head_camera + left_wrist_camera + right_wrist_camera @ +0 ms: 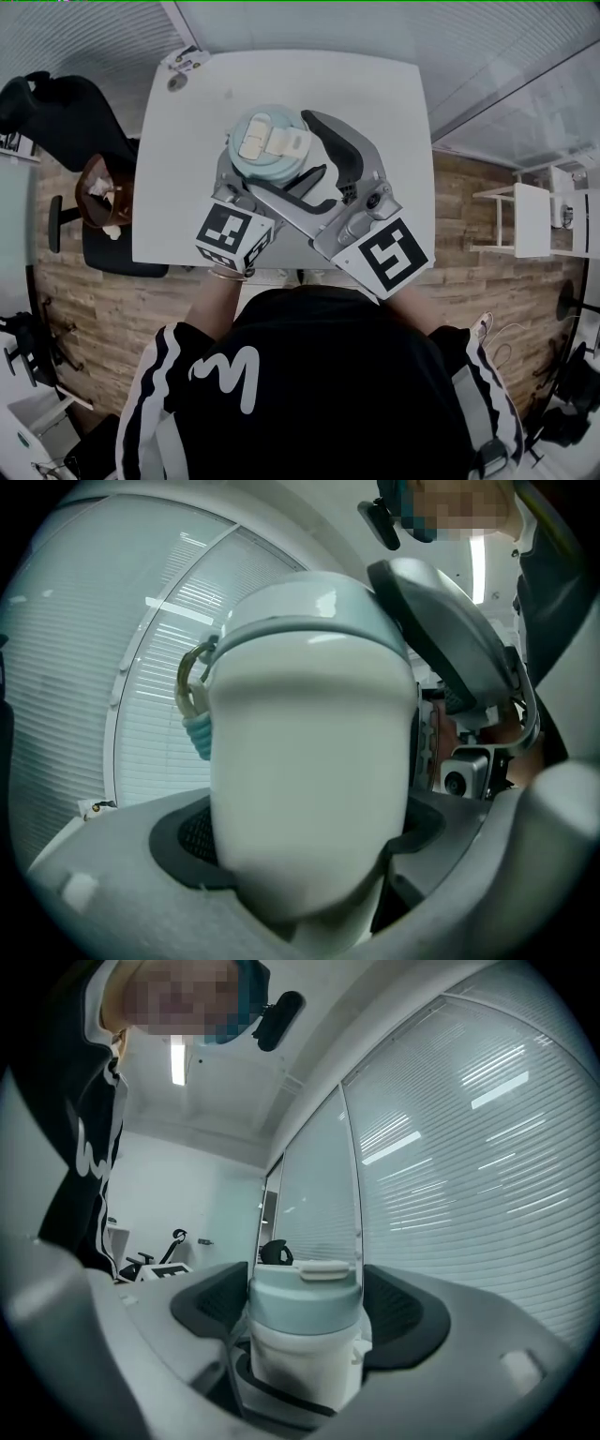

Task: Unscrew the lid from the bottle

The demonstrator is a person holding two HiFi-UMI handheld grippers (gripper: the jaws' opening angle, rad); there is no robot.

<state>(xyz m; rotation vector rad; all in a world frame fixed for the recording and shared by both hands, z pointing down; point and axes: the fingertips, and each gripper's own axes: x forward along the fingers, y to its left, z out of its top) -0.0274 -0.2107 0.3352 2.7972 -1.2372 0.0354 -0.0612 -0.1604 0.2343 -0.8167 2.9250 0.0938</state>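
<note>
Head view, from above: you hold the bottle (269, 142) upright over the near half of the white table (375, 94), close in front of your chest. No view shows whether its base touches the tabletop.

Left gripper (246, 187): it comes in level from the left and is clamped on the bottle's white body (309, 761). In the left gripper view that body fills the whole space between the jaws, with the dark pads (187, 836) pressed against it on both sides.

Right gripper (314, 145): it comes in from the right, crossing over the left gripper's body, and its jaws stand spread. The pale teal lid (305, 1302) stands between them. In the right gripper view a gap shows between each dark pad (403, 1307) and the lid, so the pads bracket it without pinching it.

Lid: it is seated on the bottle's neck, its lower rim meeting the white body (300, 1363). A cream flip cap (323, 1267) lies flat across its top; from the head view this cap (277, 141) points towards the right jaw. A small ring with a teal cord (194, 726) hangs at the lid's side, seen at the left of the left gripper view.

Surroundings: window blinds (469, 1147) stand behind the bottle, and a wood-pattern floor (469, 206) lies beside the table.
</note>
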